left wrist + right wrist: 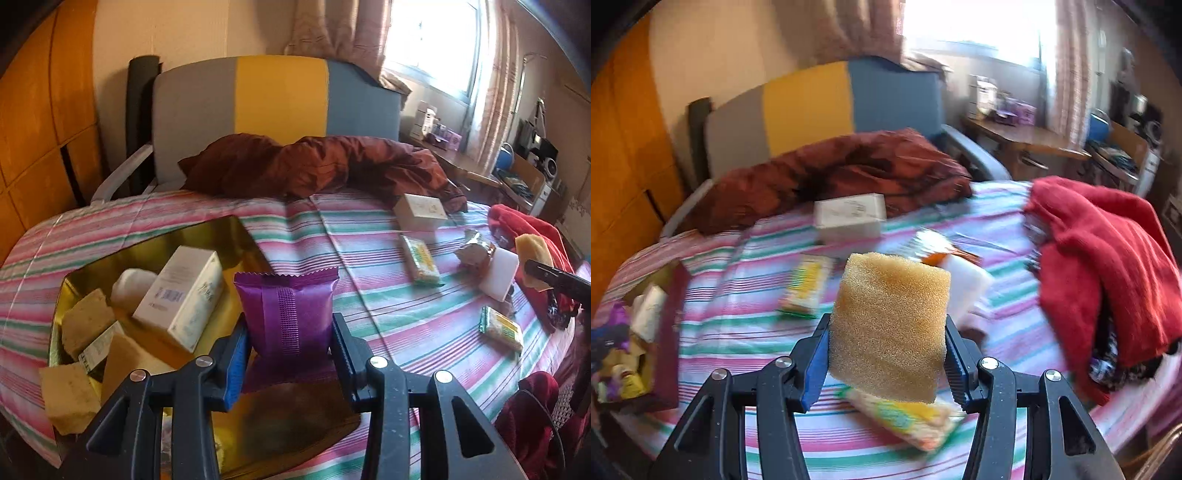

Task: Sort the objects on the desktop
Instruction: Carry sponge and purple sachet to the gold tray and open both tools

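My left gripper (290,332) is shut on a purple foil packet (288,314), held upright above the near edge of a gold-lined box (207,236). The box holds a white carton (184,295), a white bottle and several tan sponge blocks (86,326). My right gripper (886,332) is shut on a yellow sponge (890,332), lifted above the striped bedspread (738,332). That sponge (532,251) also shows at the right edge of the left wrist view. Under it lies a green-yellow snack packet (908,417).
On the bedspread lie a white box (419,211), two green-yellow packets (421,260), a brown foil wrapper (474,251) and a white block (498,277). A maroon quilt (314,162) sits at the back, red clothing (1108,266) at the right. The box (665,332) stands at the left.
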